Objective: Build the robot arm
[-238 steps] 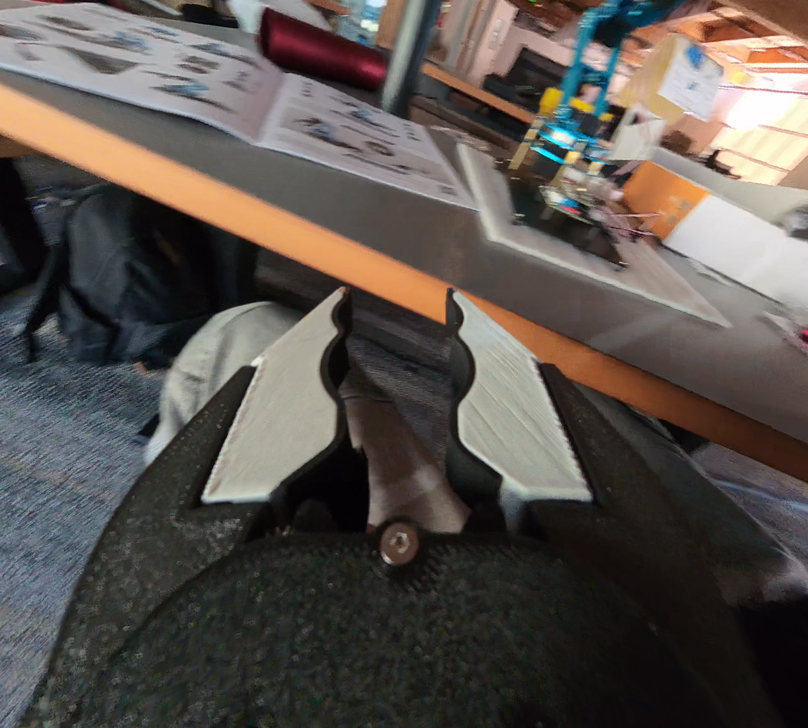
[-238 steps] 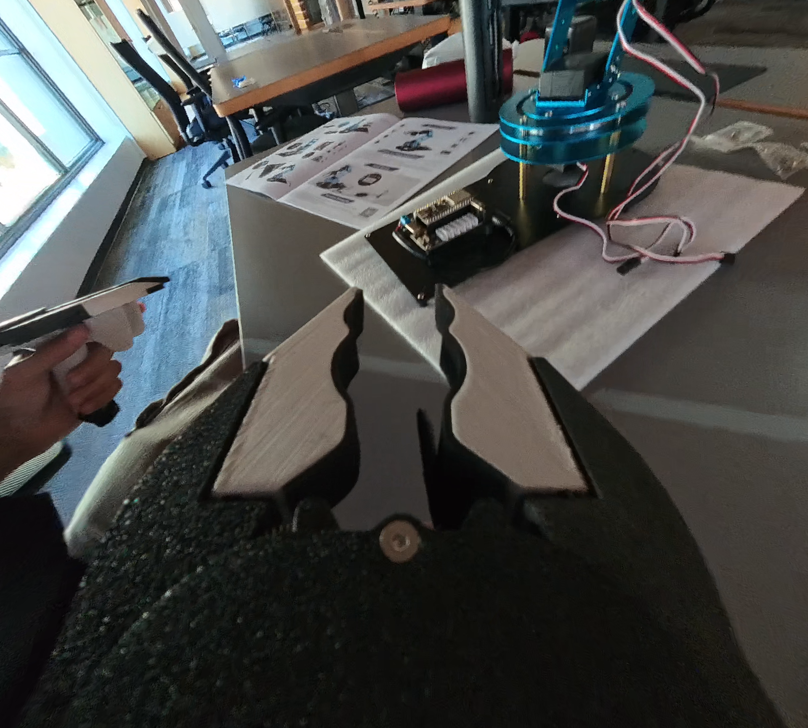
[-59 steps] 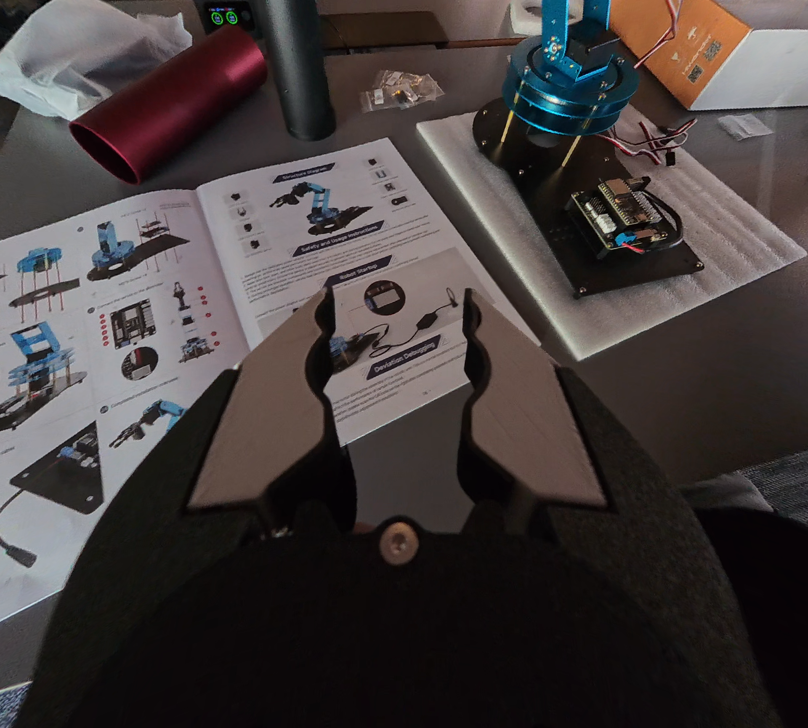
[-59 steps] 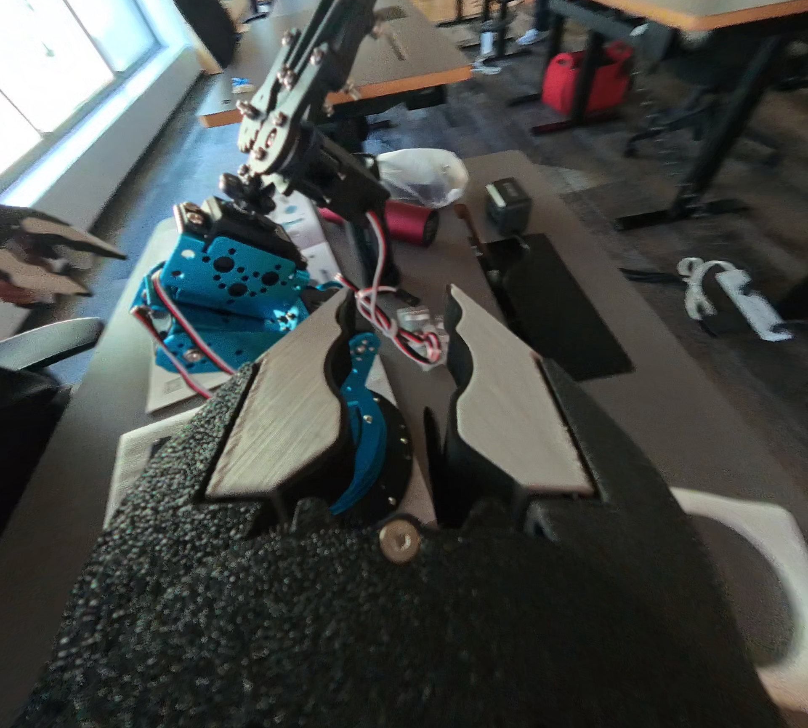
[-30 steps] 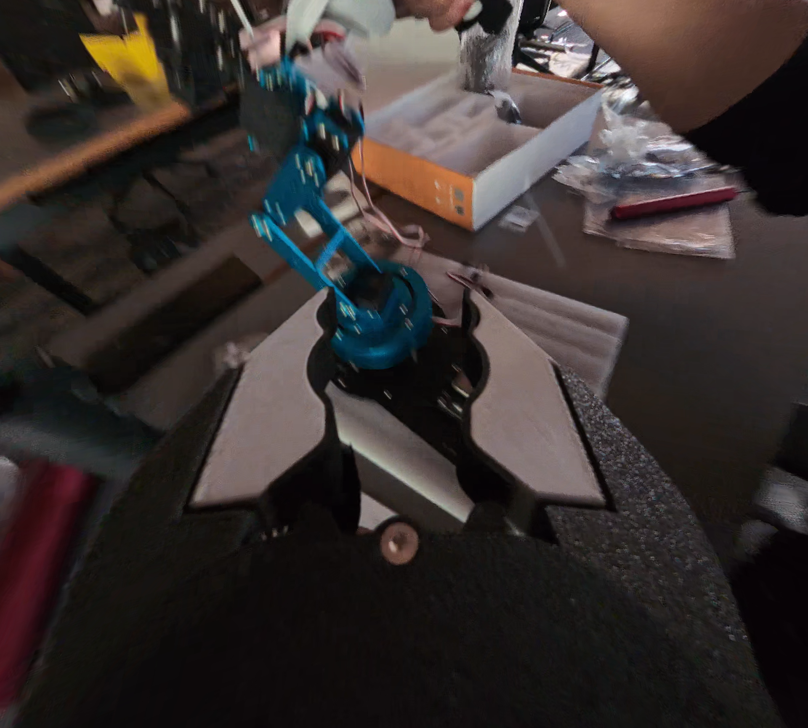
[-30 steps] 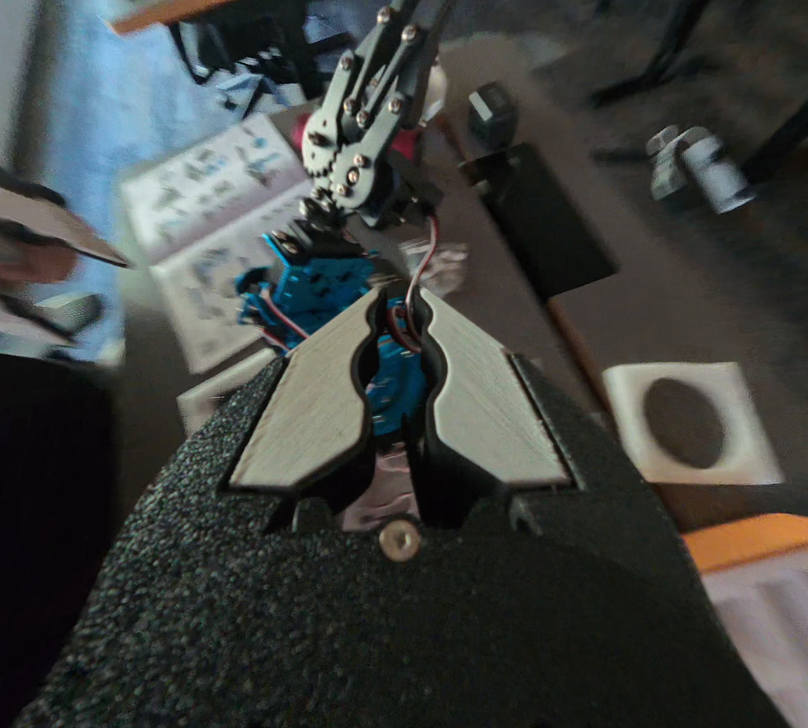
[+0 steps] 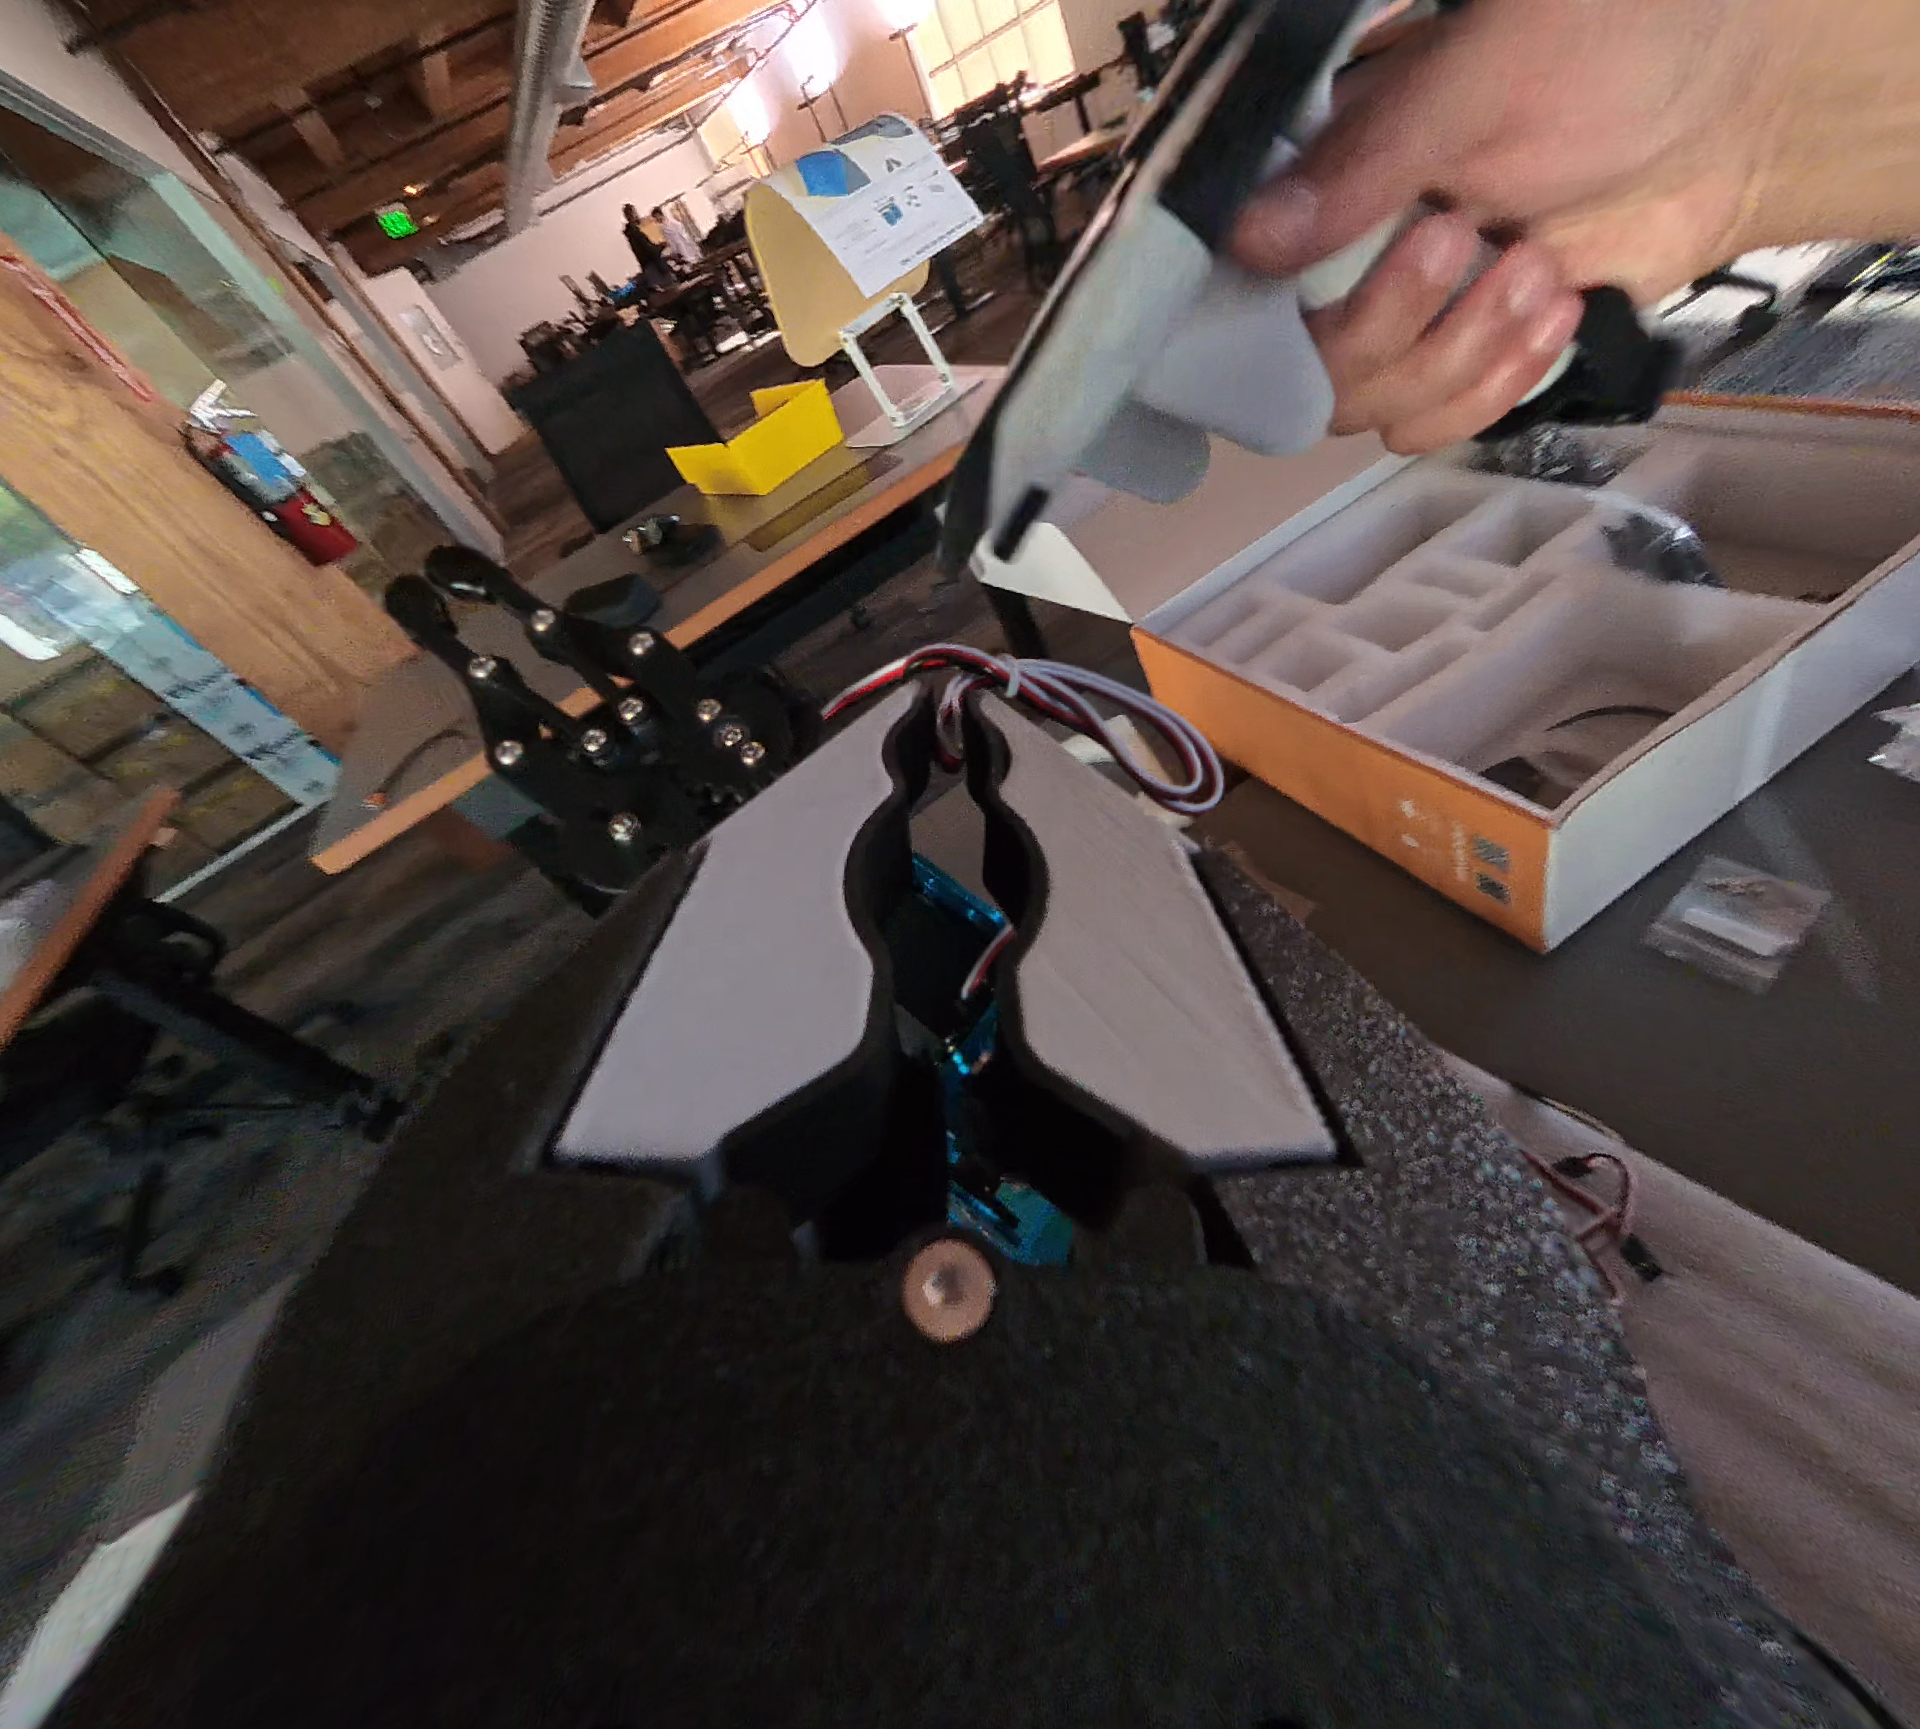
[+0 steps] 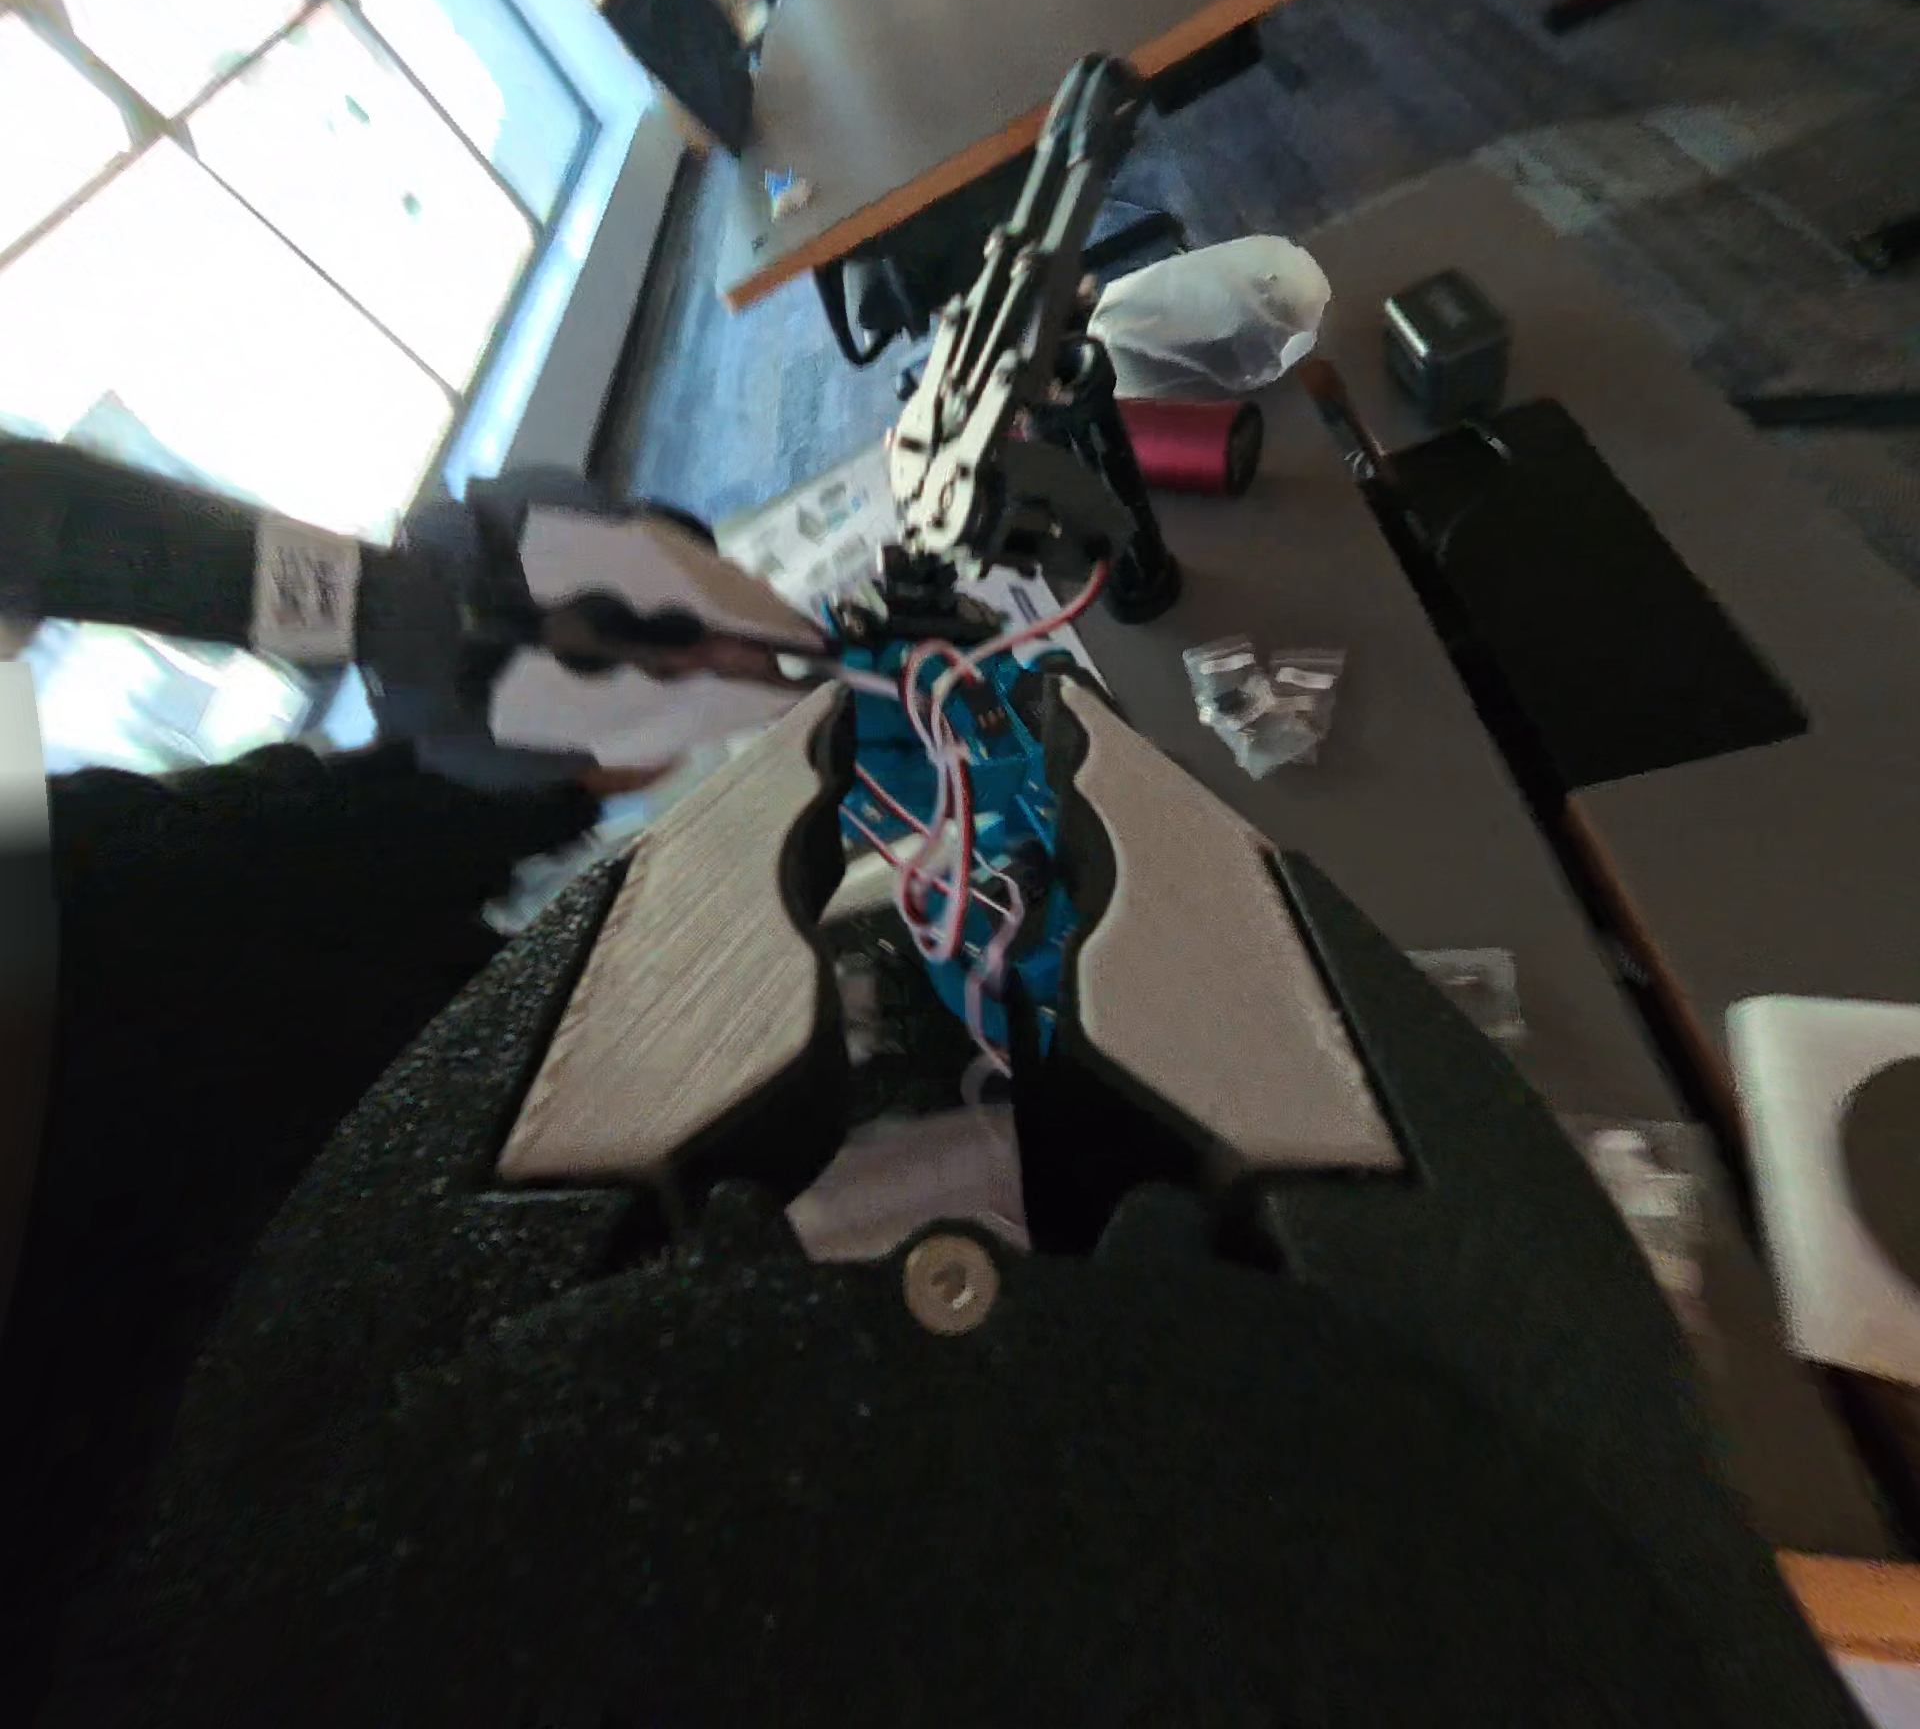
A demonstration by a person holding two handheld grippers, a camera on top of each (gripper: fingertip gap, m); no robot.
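Grey table (image 8: 1714, 848) carries, at frame centre, the small blue-and-black robot arm (image 8: 997, 453). Orange-sided box (image 7: 1455, 744) with foam insert at right of left wrist view. Right gripper (image 8: 951, 703) – fingers apart, straddling the arm's blue section, contact unclear. Left gripper (image 7: 948, 713) – nearly closed, pinching red-white servo wires (image 7: 1091, 703) at its tips
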